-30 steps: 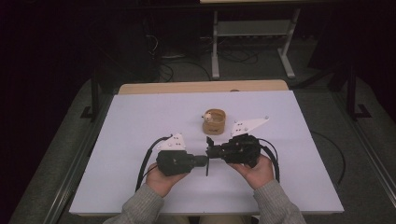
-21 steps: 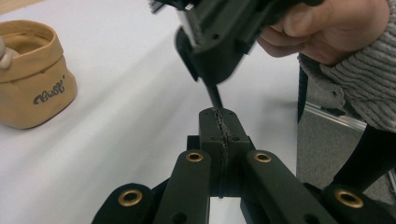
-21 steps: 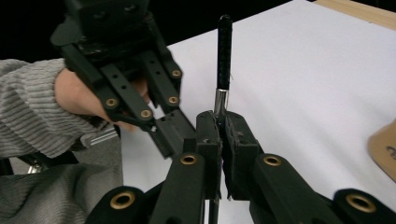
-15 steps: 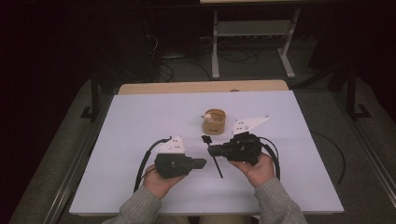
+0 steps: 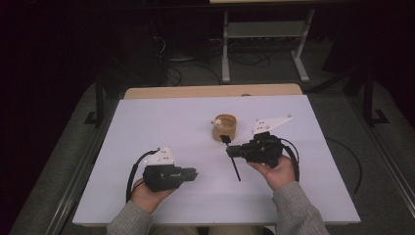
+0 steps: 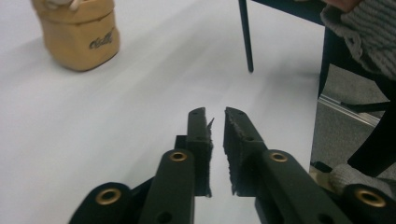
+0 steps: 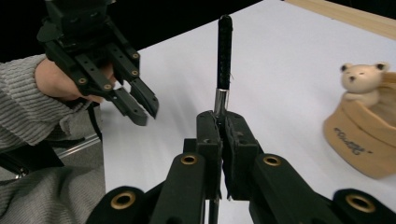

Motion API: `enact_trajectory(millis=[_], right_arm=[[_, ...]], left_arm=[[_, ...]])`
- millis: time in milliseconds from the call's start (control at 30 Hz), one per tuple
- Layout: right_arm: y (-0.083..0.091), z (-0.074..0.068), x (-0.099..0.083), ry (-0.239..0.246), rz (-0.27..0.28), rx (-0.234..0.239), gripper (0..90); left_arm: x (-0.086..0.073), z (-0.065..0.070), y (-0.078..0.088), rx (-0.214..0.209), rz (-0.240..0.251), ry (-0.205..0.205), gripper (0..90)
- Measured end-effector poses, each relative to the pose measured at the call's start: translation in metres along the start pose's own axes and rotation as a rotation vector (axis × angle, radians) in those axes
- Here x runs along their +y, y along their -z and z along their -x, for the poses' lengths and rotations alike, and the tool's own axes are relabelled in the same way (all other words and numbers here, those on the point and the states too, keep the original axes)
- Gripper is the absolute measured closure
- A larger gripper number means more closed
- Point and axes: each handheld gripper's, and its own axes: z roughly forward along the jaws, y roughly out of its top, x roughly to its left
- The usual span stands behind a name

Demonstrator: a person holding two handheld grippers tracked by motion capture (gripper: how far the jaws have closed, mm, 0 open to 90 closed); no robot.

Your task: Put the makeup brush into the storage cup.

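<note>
Pinching the pen (image 7: 224, 51) near its metal band with the right gripper (image 7: 223, 123), jaws pressed tight on it, the black shaft sticking out well past the tips and its other end running back under the gripper's body. Keeping the left gripper (image 6: 215, 116) well apart from the pen, opposite the right gripper's tips, jaws having just been opening to a narrow gap, with nothing between the pads. Judging from this, finishing the passing of the pen into one gripper: the right one alone bearing it, lifted off the table (image 5: 161, 122) at a slant. Leaving the pouch (image 5: 225, 129) with its bear (image 7: 362, 77) untouched, standing upright just beside the right gripper's tips, near one end of the pen. Probably heading toward dropping the pen into that pouch, meaning aiming the shaft at the opening beside the bear and releasing, none of it begun yet.
</note>
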Motion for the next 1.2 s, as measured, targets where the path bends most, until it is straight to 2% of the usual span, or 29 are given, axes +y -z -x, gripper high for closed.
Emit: enact_trajectory(millis=[167,333,467,667,733,1000,1133,1200], right_arm=[[0.006,0.009,0.003,-0.010,0.002,-0.018,85.1],[0.012,0.019,0.006,-0.032,0.013,-0.027,85.0],[0.016,0.027,0.011,-0.041,0.021,-0.038,85.0],[0.020,0.036,0.019,-0.048,0.029,-0.052,85.0],[0.020,0.039,0.022,-0.052,0.028,-0.056,85.0],[0.014,0.051,0.034,-0.063,0.013,-0.070,85.1],[0.012,0.056,0.039,-0.067,0.018,-0.068,85.0],[0.011,0.059,0.042,-0.068,0.021,-0.068,85.1]], left_arm=[[-0.005,-0.001,0.008,0.019,-0.006,0.003,72.9],[-0.012,-0.004,0.016,0.032,-0.004,0.035,70.6],[-0.018,-0.009,0.022,0.041,-0.006,0.036,68.9],[-0.028,-0.013,0.028,0.060,0.003,0.060,66.2],[-0.031,-0.014,0.030,0.067,-0.016,0.057,65.2],[-0.038,-0.017,0.035,0.072,-0.016,0.087,61.9],[-0.040,-0.019,0.039,0.087,-0.024,0.087,60.5],[-0.042,-0.019,0.040,0.094,-0.016,0.099,60.2]])
